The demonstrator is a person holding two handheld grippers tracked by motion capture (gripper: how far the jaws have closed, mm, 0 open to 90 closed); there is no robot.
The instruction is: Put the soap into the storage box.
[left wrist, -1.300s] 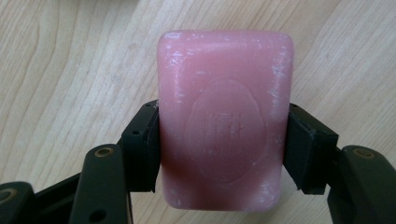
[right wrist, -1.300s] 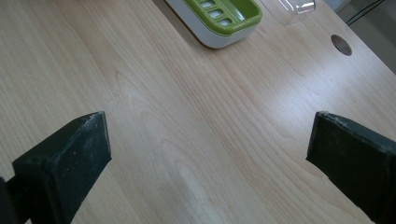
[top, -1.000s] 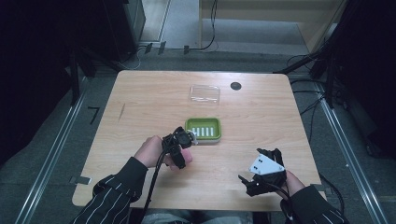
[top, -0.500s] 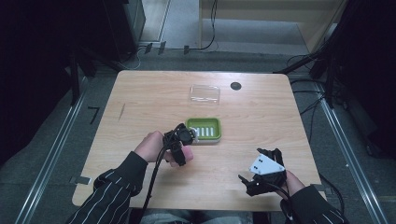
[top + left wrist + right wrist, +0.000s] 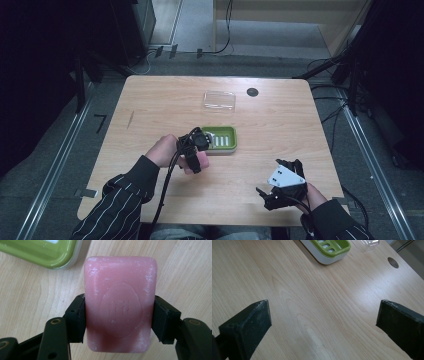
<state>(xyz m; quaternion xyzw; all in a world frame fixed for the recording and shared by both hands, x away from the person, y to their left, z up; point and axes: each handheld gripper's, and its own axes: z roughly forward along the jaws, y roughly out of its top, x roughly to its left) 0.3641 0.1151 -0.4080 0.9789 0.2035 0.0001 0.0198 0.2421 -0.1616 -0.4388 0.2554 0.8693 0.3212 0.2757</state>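
A pink bar of soap with a stamped oval mark sits clamped between the two black pads of my left gripper, which is shut on it just above the wood. From above, that left gripper hovers beside the left end of a green soap dish, and the soap shows as a pink patch under it. The dish's green rim fills the upper left of the left gripper view. My right gripper stands wide open over bare wood; from above the right gripper is near the front right edge.
A clear plastic lid lies behind the dish, and a round black cable hole sits to its right. The wooden table is bare on its left half. The green dish shows far off in the right gripper view.
The left gripper with the soap has edged slightly toward the dish. The right gripper has stayed where it was.
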